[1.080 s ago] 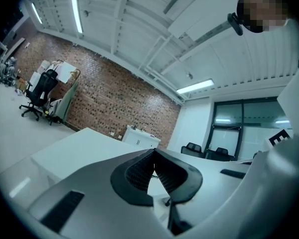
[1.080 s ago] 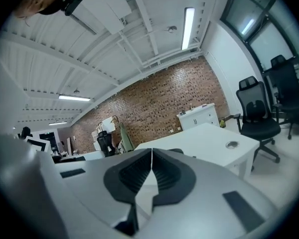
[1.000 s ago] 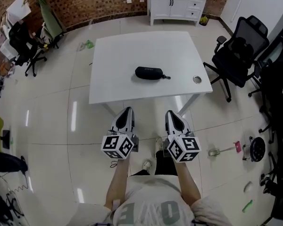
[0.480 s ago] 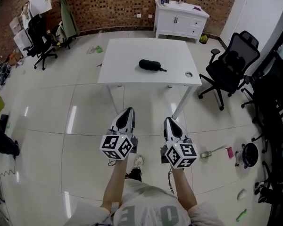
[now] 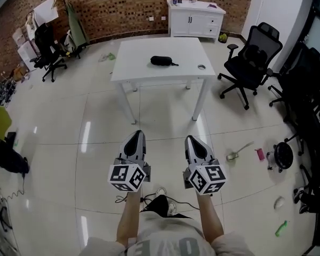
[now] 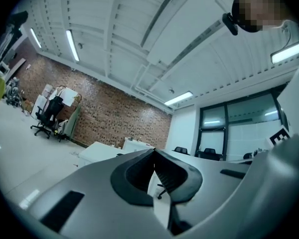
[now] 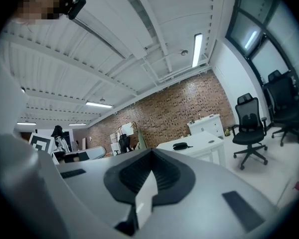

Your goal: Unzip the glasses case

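The black glasses case (image 5: 161, 61) lies zipped on the white table (image 5: 144, 73), far ahead of me across the tiled floor. In the right gripper view the glasses case (image 7: 182, 146) shows small on the distant table top. My left gripper (image 5: 136, 136) and right gripper (image 5: 192, 140) are held side by side over the floor, pointing level toward the table and well short of it. The jaws of both are shut with nothing between them. In the left gripper view the left gripper (image 6: 153, 151) tips meet; in the right gripper view the right gripper (image 7: 150, 151) tips meet too.
A black office chair (image 5: 252, 56) stands right of the table and more chairs (image 5: 304, 89) crowd the right wall. A white cabinet (image 5: 195, 14) sits behind against the brick wall. Another chair (image 5: 46, 51) is at the left. Small items (image 5: 240, 153) litter the floor at right.
The table and case have drawn away toward the top of the head view as both grippers moved back from it together. Both stay shut and empty.
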Demonstrator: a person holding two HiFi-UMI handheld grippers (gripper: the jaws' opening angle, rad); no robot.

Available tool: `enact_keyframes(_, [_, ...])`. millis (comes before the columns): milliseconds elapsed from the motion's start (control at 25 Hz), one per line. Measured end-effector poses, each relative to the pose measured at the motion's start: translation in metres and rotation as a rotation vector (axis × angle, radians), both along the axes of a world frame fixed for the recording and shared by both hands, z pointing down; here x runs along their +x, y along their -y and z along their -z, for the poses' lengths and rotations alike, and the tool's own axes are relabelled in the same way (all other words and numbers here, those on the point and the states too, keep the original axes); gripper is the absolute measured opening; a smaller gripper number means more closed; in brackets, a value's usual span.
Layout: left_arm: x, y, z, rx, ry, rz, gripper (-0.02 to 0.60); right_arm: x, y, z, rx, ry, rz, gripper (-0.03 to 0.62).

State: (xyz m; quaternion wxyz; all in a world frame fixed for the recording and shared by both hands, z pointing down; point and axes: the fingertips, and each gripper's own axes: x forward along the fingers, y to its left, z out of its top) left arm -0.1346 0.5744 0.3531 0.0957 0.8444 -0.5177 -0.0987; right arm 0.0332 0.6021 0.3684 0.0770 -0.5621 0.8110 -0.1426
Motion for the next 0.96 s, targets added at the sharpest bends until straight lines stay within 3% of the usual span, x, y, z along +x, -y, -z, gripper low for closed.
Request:
enact_keyframes(200, [-0.002, -0.027, -0.002, 0.004, 0.035, -0.030, 0.000, -0.028, -0.039, 0.005, 0.028, -0.058, 0.008, 0.000])
enact_keyframes(360, [-0.007, -0.036, 0.002, 0.015, 0.012, -0.041, 0.000, -0.047, -0.055, 0.002, 0.022, -0.080, 0.038, 0.000])
enact_keyframes(600, [-0.014, -0.034, 0.006, 0.018, 0.013, -0.055, 0.000, -0.053, -0.054, 0.002, 0.009, -0.067, 0.023, 0.000])
enact_keyframes(800, [-0.017, -0.028, 0.006, 0.011, -0.020, -0.070, 0.000, -0.062, -0.047, 0.010, 0.035, -0.160, 0.018, 0.000])
enact_keyframes(960, [-0.013, -0.028, 0.003, 0.004, 0.002, -0.073, 0.000, -0.067, -0.046, 0.012, 0.042, -0.190, 0.029, 0.000])
